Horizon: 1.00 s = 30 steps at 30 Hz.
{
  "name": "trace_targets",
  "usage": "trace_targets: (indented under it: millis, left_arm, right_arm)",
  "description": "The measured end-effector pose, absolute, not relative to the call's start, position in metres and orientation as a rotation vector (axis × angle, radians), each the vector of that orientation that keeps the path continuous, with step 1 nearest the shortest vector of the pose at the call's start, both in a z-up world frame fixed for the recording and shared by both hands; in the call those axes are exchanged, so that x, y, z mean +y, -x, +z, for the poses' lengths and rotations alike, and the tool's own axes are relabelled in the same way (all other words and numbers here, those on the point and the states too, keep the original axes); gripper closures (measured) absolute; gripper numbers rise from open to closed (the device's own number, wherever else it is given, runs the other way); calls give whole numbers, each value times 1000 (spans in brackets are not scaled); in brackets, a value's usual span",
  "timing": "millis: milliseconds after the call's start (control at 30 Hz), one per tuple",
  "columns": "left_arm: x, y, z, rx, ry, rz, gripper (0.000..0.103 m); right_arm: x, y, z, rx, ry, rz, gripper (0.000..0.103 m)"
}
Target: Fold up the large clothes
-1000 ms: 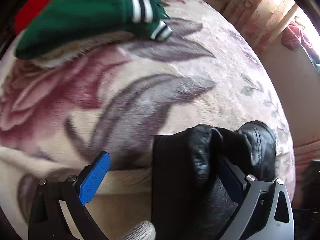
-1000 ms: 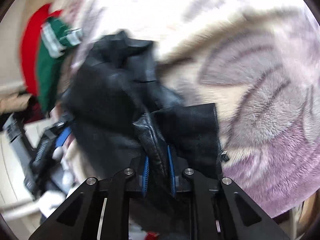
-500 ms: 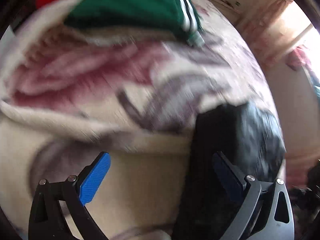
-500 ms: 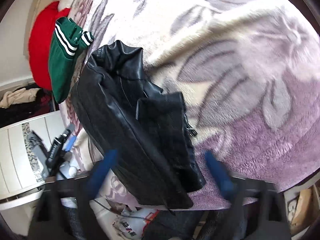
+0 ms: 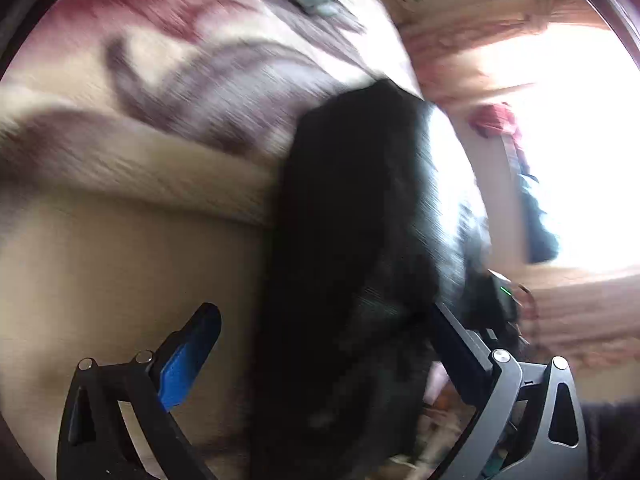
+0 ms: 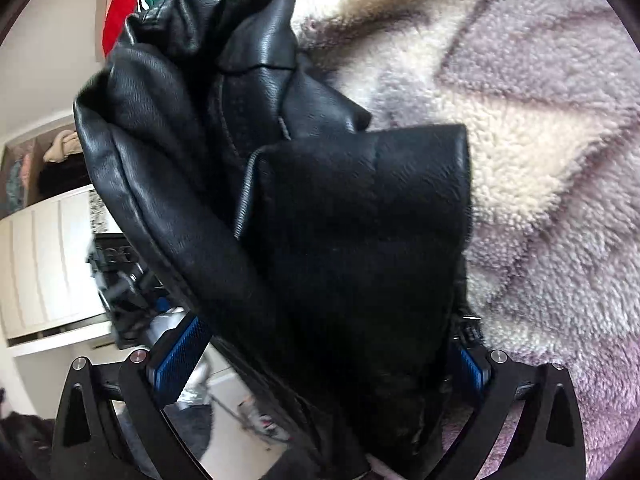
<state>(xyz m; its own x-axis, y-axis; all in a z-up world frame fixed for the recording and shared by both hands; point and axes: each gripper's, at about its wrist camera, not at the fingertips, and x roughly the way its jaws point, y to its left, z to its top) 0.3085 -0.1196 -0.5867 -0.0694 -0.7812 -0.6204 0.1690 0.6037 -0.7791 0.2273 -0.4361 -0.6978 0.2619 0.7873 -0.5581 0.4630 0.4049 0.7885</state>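
Both grippers, left (image 5: 320, 356) and right (image 6: 324, 356), spread wide astride the jacket (image 6: 280, 184), gripping nothing, seemingly poised to regrasp it for folding.

Home bedroom, floral fleece blanket (image 6: 540, 168) on bed, white wardrobe (image 6: 44, 264), curtained window (image 5: 560, 152)

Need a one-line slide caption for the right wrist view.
Right gripper open, fingers straddling a bundled black leather jacket on a floral fleece blanket.

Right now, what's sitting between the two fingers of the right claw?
The folded black leather jacket fills the gap of the right claw, which stands open. The right wrist view shows it, lying on the floral fleece blanket.
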Motion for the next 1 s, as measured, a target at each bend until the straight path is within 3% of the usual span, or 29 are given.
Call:
trace_targets:
  millis: [100,200,233,300,367,433,633,800,1000]
  left_arm:
    - [-145,-299,-589,1431,449,-876,0]
    - [-156,-295,-587,1366,388,-827,17]
    - [-155,-293,-583,1351,378,-805,30]
    - [-150,-291,-578,1326,387,-765,47]
    - [-147,-285,-571,1311,399,-738,54]
    - [-146,-276,-564,1293,394,-711,58]
    - [-102,-242,-542,1232,517,-536,61]
    - [-22,-176,-530,1187,705,-208,60]
    - [43,-108,-579,1217,1106,108,43]
  right_arm:
    - [-438,-236,-699,1343,-1300,354,0]
    - [-433,-247,-705,1380,-1286,336,0]
    - [-431,-252,-708,1385,-1288,315,5]
    - [-432,-255,-708,1394,-1272,278,25]
    - [-428,-261,-701,1406,-1191,291,53]
    - [-420,-262,-693,1411,-1150,294,61]
    - [-389,-285,-673,1461,-1052,361,66]
    - [-297,-338,-657,1626,-758,605,68]
    - [-134,-386,-676,1875,-180,903,66]
